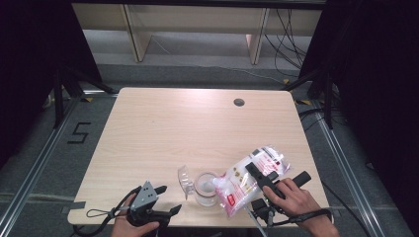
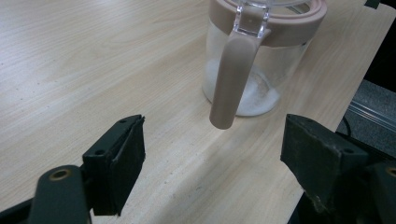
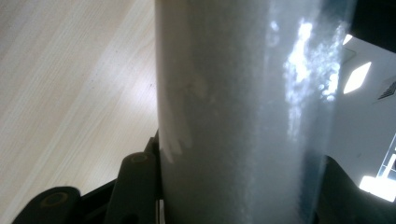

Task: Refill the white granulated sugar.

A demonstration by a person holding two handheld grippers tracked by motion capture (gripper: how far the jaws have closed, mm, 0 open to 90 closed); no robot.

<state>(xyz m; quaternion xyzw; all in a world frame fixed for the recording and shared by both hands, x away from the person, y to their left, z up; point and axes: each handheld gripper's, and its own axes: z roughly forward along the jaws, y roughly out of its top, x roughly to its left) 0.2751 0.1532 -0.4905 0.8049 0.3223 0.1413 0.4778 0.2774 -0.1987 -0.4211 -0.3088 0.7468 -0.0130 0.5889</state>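
— Two tools were in play, but how far along was the pouring?

— Partway, I'd judge. The right gripper, at the lower right of the high view, was clamped on a bag of white grains, its jaws pressed against both sides; the right gripper view had the bag standing between them. The bag was tilted down toward the lower middle of the frame, with its mouth touching or just over the rim of the jar.

— Was anything in the jar?

— Some. In the left gripper view a low white layer lay on the bottom of the jar, at the upper right of that frame, well short of the pink collar. The bag looked mostly full, so most of the filling was probably left.

— And the lid?

— Flipped open to the jar's left, a clear flap. Closing it was not yet done.

— The other tool?

— The left gripper sat at the lower left, jaws wide with only bare table between them, near the jar's handle but apart from it.
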